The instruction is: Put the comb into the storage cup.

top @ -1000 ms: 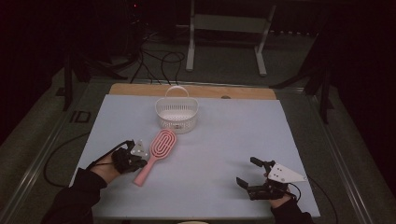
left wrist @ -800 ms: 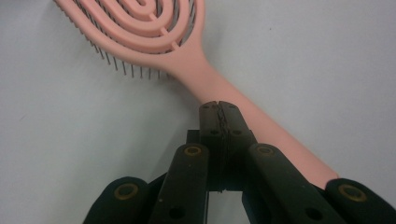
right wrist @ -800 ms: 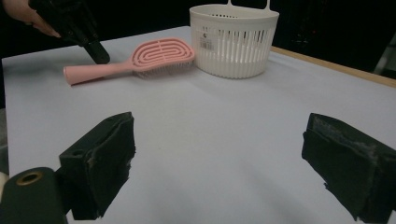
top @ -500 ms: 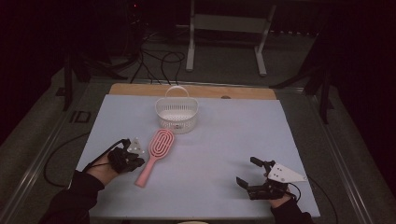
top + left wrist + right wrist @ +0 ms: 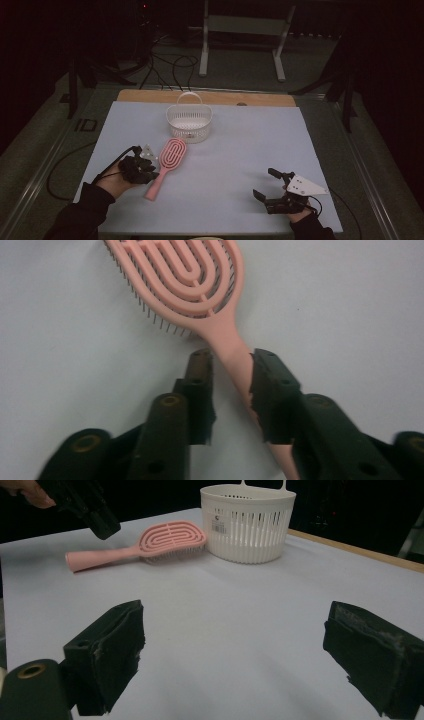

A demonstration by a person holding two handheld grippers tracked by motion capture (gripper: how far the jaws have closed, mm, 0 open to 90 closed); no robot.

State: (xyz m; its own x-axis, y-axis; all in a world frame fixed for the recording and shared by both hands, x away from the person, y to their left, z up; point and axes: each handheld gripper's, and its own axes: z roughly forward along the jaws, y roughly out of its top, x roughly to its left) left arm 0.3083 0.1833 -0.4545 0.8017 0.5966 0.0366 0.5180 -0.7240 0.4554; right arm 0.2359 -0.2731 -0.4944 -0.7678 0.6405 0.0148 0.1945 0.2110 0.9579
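Note:
A pink hairbrush (image 5: 167, 161) lies flat on the pale table, its head toward a white slotted basket (image 5: 189, 122). My left gripper (image 5: 151, 175) sits at the brush's handle. In the left gripper view the handle (image 5: 235, 357) runs between the jaws. The left gripper (image 5: 227, 365) has just been opening its jaws. One pad is against the handle and the other stands off it with a gap. My right gripper (image 5: 265, 183) rests low at the front right, its jaws wide apart (image 5: 235, 645) with only bare table between them. From there I see the brush (image 5: 150, 542) and the basket (image 5: 247, 522) ahead.
The basket stands at the back middle of the table (image 5: 240, 150), just beyond the brush head. A wooden strip (image 5: 260, 98) edges the far side. Cables and a metal stand (image 5: 240, 30) lie on the dark floor behind.
The left forearm has swung slightly leftward while the gripper stays at the brush handle. The brush and the right gripper have not moved.

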